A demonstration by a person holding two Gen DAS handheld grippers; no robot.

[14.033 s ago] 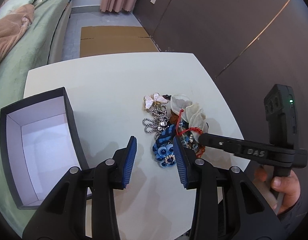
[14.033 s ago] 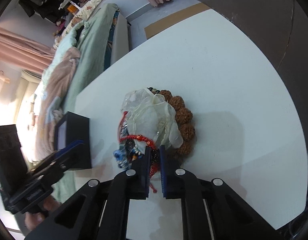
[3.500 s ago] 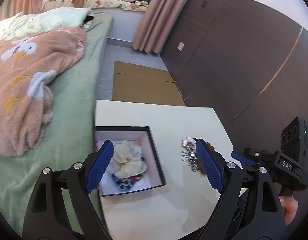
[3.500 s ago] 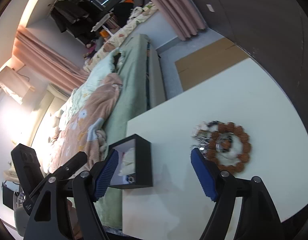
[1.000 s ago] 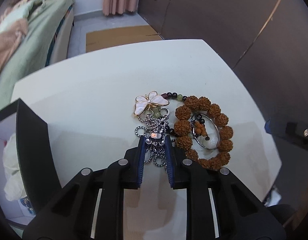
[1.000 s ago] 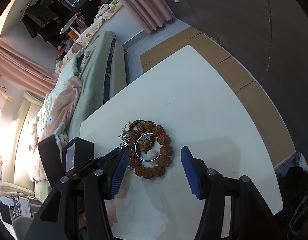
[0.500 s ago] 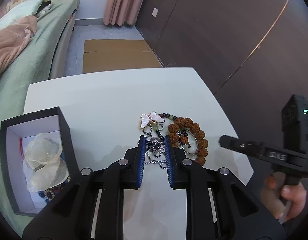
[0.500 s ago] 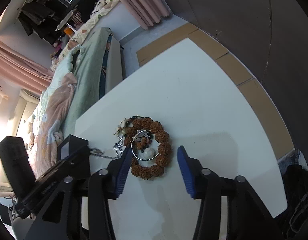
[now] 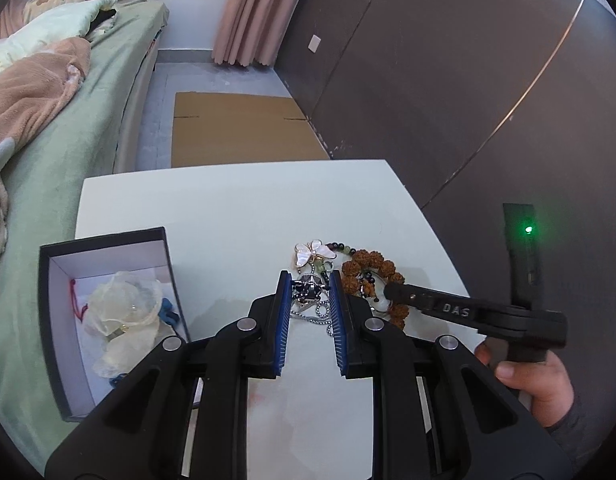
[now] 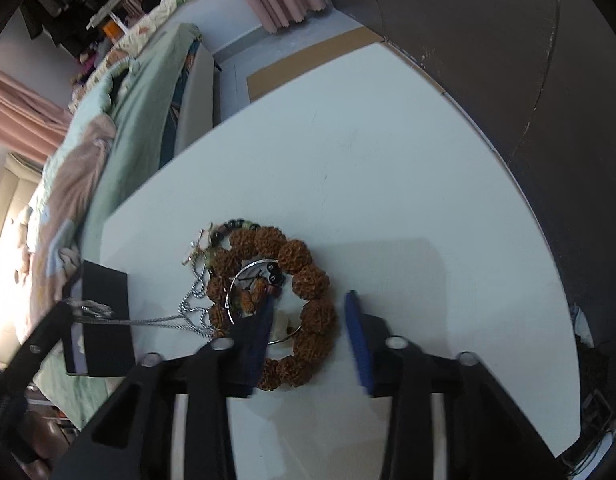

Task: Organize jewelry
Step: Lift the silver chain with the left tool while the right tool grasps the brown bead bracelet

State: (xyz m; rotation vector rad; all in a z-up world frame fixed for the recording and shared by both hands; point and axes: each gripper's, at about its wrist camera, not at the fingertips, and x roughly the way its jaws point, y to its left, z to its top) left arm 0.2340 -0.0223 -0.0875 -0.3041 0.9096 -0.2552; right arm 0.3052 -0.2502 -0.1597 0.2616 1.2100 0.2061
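My left gripper (image 9: 309, 286) is shut on the pendant of a silver chain necklace (image 9: 308, 289) and holds it above the white table (image 9: 236, 216); the chain (image 10: 180, 314) trails taut back to the pile. A brown bead bracelet (image 10: 304, 280) lies on the table with a silver bangle (image 10: 248, 280) inside it and a white butterfly brooch (image 9: 314, 252) beside it. My right gripper (image 10: 310, 312) is open, its fingers either side of the bracelet's near edge. The black box (image 9: 108, 320) at the left holds a cream fabric flower (image 9: 124, 312) and blue jewelry.
A bed with a green cover (image 9: 60, 140) runs along the table's left side. Cardboard (image 9: 240, 128) lies on the floor beyond the table. A dark wall (image 9: 448, 80) stands at the right.
My left gripper has lifted and drawn back with the chain pendant, pulling the chain taut. My right gripper has come down closer over the bead bracelet and narrowed slightly.
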